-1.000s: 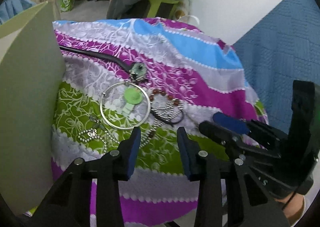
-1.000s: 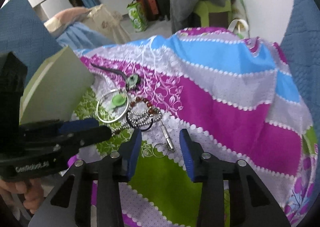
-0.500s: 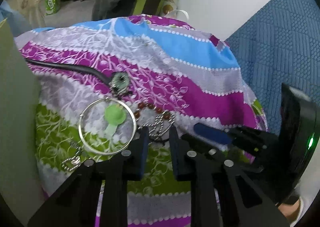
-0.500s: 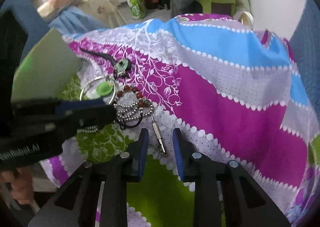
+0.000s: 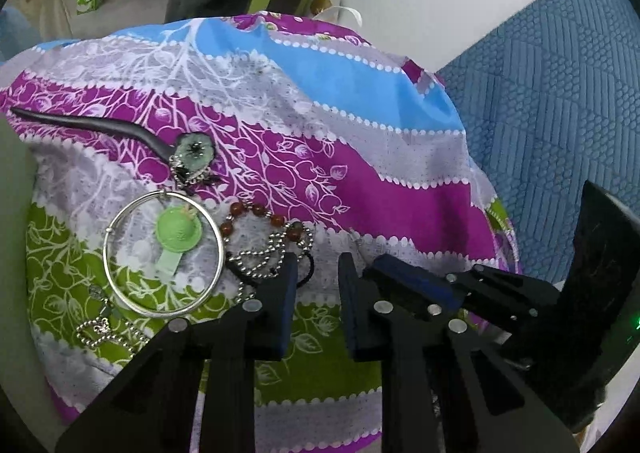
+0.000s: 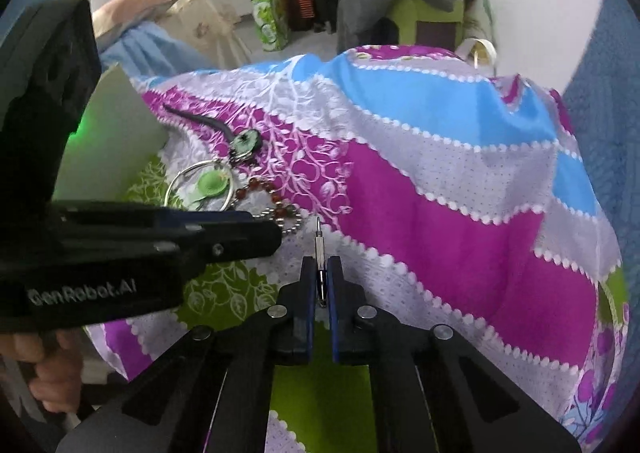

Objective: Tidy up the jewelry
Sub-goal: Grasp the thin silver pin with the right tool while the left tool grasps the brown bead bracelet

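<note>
Tongs: my right tongs (image 6: 320, 285) have just closed on the small metal pendant (image 6: 319, 253), ready to lift; left tongs (image 5: 316, 277) narrowed, gripping nothing, beside the bead chain (image 5: 272, 249).

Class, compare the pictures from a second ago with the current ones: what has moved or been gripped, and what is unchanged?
The right gripper has shut on the slim metal pin, which lay between its open jaws before. The left gripper narrowed and moved in over the bead chain; nothing is visibly held. The silver bangle, hair stick and cloth stayed put.
</note>
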Available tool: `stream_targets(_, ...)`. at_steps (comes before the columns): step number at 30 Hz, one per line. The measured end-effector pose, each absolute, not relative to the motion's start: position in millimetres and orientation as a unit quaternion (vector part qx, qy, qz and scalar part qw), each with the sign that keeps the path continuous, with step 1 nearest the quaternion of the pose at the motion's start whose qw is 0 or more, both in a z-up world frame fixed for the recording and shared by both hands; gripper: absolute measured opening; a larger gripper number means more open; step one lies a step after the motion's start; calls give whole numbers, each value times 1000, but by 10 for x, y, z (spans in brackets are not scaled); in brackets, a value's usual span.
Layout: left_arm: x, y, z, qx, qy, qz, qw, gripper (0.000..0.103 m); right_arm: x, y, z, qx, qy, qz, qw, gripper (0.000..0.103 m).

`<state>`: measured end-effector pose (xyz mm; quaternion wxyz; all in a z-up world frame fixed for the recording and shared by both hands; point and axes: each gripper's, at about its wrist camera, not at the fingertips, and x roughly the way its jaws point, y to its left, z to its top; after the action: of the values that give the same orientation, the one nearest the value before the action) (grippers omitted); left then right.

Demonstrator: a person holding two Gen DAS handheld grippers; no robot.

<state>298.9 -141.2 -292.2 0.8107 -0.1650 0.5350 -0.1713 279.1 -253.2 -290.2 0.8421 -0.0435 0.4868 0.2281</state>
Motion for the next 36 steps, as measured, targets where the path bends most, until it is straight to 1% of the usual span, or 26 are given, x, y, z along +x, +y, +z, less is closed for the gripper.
stream_targets(7, 2997, -1588, -2952, -101, 534, -161, 824, 21, 2836, -2734, -2859, 6, 487, 203, 850, 4)
stream_targets(11, 2988, -1696, -2948, -59, 526, -158, 834, 20, 2848, -2774, -2858, 17, 487, 201, 850, 4)
stream_targets(12, 2987, -1716, -2948, -49, 524, -154, 836, 18, 2848, -2776, -2853, 18, 487, 201, 850, 4)
stream_targets(13, 2990, -1735, -2953, -40, 523, -149, 838, 8, 2847, -2777, -2852, 19, 487, 200, 850, 4)
stream_targets(14, 2997, -1745, -2962, -33, 523, -143, 840, 1, 2844, -2775, -2852, 18, 487, 200, 850, 4)
stream_targets(19, 3000, -1687, -2966, -52, 522, -136, 840, 1, 2843, -2772, -2852, 21, 487, 199, 850, 4)
stream_targets(23, 2898, -1541, -2907, -94, 520, -142, 837, 1, 2827, -2792, -2832, 28, 485, 196, 852, 4)
stream_targets(26, 2811, -1457, -2794, -124, 511, -147, 838, 1, 2814, -2792, -2793, 29, 481, 194, 854, 4)
stream_targets(36, 2594, -1294, -2398, -150, 486, -159, 846, 1, 2643, -2693, -2546, 28, 467, 188, 864, 4)
